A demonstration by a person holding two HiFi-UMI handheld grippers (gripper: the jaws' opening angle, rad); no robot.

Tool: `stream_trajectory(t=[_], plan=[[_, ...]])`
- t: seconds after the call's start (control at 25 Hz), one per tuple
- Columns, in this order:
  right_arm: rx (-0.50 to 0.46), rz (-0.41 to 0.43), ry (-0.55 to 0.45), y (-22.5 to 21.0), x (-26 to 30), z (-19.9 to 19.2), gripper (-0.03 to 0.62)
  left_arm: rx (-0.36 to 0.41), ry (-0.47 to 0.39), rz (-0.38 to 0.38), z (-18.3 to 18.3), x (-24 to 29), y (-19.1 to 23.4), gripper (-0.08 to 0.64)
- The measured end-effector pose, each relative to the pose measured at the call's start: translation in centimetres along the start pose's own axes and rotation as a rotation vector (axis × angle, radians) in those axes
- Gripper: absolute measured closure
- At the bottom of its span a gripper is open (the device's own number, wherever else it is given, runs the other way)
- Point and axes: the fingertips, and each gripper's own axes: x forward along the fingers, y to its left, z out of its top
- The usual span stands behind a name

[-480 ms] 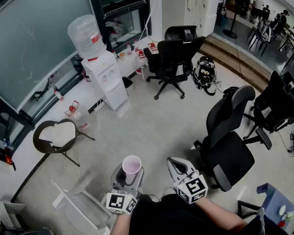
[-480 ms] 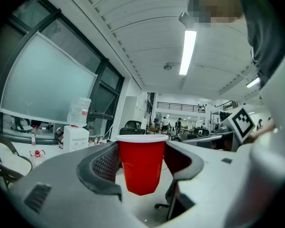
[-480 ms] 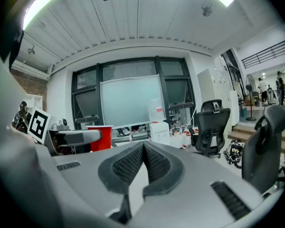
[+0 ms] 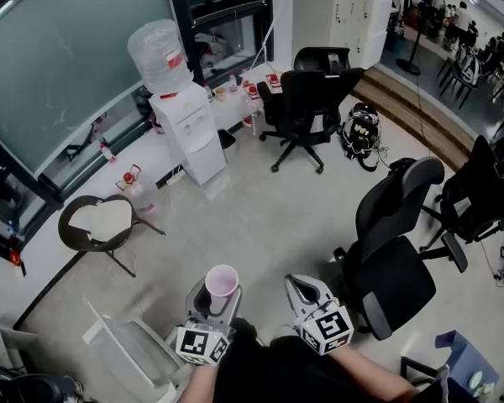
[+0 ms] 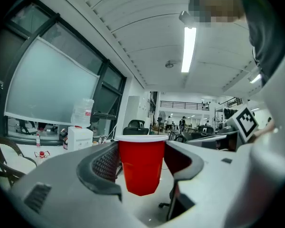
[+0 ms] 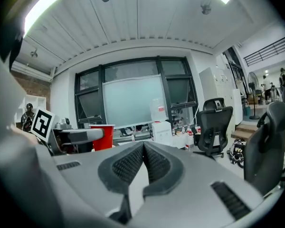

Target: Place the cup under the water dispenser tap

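The cup (image 4: 222, 281) is well apart from the water dispenser (image 4: 189, 133), across a stretch of bare floor from it, upright in the left gripper (image 4: 214, 296), whose jaws stand wide and press on its two sides. From overhead only a pale, pinkish-white inside and round rim show. The left gripper view gives what that misses: a red tapered wall under a white lip, with the dispenser small and far behind it. The right gripper (image 6: 143, 148) has its jaws closed together on nothing and sits farther from the dispenser than the cup does. Its view catches the red cup side-on and the dispenser with its bottle (image 4: 157, 54) beyond. A black office chair (image 4: 307, 99) stands near the dispenser. Compared with half a second ago, the cup remains in the same grip and the dispenser has drifted slightly rightward in the head view.
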Motion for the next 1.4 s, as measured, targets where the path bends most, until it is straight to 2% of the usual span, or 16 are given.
stream_trajectory(t=[0.24, 0.52, 0.76, 0.96, 1.16, 1.4], plan=[[0.018, 0.034, 0.002, -0.4, 3.5, 0.6, 0.594, -0.002, -0.012, 0.029, 1.1, 1.4, 2.7, 0.275], [0.026, -0.003, 0.026, -3.1, 10.6, 1.8, 0.594, -0.018, -0.011, 0.032, 1.6, 6.4, 9.2, 0.275], [0.0, -0.023, 0.035, -6.4, 18.6, 4.3, 0.594, -0.011, -0.017, 0.026, 3.2, 12.6, 15.7, 0.275], [-0.02, -0.004, 0.097, -7.0, 26.4, 5.3, 0.594, -0.047, 0.001, 0.046, 3.9, 16.1, 22.4, 0.275], [-0.028, -0.023, 0.1, -8.0, 32.7, 8.6, 0.594, -0.049, -0.001, 0.011, 6.3, 19.5, 27.9, 0.275], [-0.04, -0.043, 0.119, -8.1, 39.0, 10.4, 0.594, -0.06, -0.015, -0.004, 8.0, 22.8, 34.1, 0.275]])
